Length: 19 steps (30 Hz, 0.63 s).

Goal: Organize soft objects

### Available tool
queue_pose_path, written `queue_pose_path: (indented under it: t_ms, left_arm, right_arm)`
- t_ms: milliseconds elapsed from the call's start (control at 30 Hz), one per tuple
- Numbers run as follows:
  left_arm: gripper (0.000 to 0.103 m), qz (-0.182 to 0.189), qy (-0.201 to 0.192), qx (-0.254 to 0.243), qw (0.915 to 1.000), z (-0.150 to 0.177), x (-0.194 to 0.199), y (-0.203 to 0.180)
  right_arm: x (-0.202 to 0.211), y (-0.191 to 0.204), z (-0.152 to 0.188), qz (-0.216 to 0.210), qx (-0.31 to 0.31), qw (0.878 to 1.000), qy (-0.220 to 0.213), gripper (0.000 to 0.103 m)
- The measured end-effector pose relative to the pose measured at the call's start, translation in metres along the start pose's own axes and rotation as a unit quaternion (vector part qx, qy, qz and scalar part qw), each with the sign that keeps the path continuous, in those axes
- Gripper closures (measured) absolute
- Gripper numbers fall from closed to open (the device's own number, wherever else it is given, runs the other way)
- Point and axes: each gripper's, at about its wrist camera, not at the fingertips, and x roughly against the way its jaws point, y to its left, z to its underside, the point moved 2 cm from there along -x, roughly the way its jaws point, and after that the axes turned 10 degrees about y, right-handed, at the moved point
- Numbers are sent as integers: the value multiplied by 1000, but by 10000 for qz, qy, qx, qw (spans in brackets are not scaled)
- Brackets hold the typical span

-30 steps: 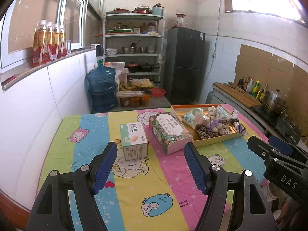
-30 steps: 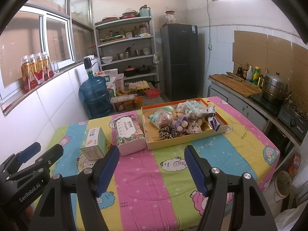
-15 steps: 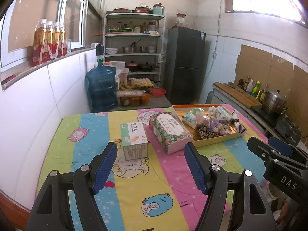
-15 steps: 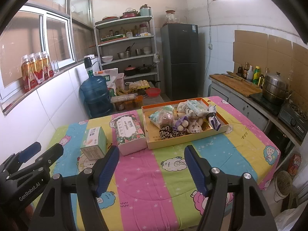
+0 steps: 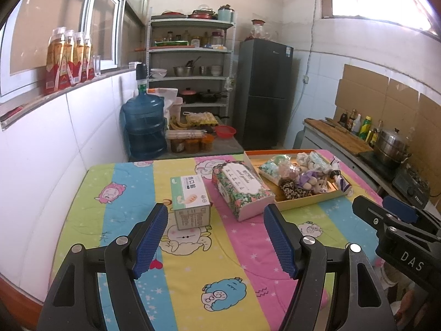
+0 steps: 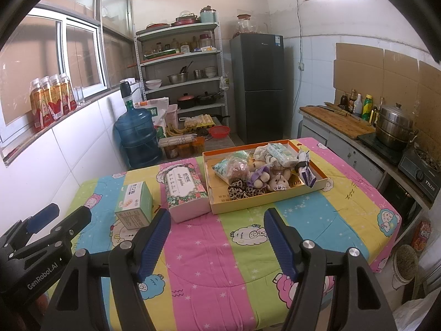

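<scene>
An orange shallow tray on the table's far right holds soft things: plush toys, a leopard-print piece, bagged items and tissue packs. The tray also shows in the left wrist view. A floral tissue box lies left of the tray. A small green-white box stands further left. My left gripper is open and empty above the near table, in front of the small box. My right gripper is open and empty, in front of the tray.
The table wears a striped cartoon cloth. A blue water jug, a metal shelf rack and a dark fridge stand behind it. A counter with a steel pot runs along the right. A white tiled wall is at the left.
</scene>
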Motion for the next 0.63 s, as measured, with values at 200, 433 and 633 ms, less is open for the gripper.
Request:
queue_pose_path:
  t_ms: [200,433,633]
  left_arm:
    - [29,2,0,-1,10000,0,0,0]
    - [29,-30,-8,31,10000,0,0,0]
    - [29,-33,4,26,10000,-1,-2,2]
  right_arm:
    - [0,0,0,1,-2,10000,5,33]
    - [-1,-1,0,3,-1,10000,13,33]
    - [-1,-3,2,7,-4,10000,27,33]
